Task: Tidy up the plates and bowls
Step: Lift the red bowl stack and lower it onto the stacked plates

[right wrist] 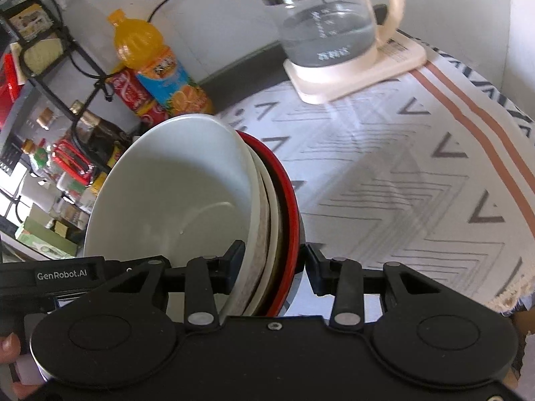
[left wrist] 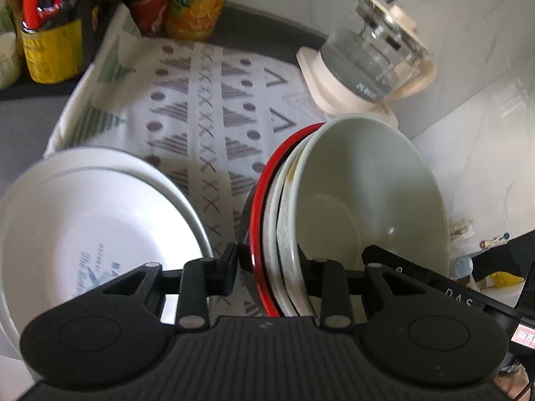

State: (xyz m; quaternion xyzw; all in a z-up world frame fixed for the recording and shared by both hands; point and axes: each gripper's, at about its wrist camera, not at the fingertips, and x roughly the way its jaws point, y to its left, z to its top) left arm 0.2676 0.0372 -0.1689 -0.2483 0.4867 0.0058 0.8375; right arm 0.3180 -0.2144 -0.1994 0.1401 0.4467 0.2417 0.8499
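A nested stack of bowls is held on edge between both grippers above the patterned cloth. The innermost is a pale white bowl (left wrist: 364,193), outside it a speckled bowl (left wrist: 284,207) and a red-rimmed black bowl (left wrist: 259,214). My left gripper (left wrist: 269,260) is shut on the stack's rim. My right gripper (right wrist: 274,259) is shut on the opposite rim; the white bowl (right wrist: 174,193) and red rim (right wrist: 287,207) show there. A stack of white plates (left wrist: 90,220) with blue lettering lies on the cloth at left, beside the left gripper.
A glass kettle (left wrist: 378,63) on a cream base stands at the back right; it also shows in the right wrist view (right wrist: 334,33). An orange juice bottle (right wrist: 157,67), a red can (right wrist: 133,93) and a condiment rack (right wrist: 50,100) stand at the back left. The patterned cloth (left wrist: 207,100) covers the counter.
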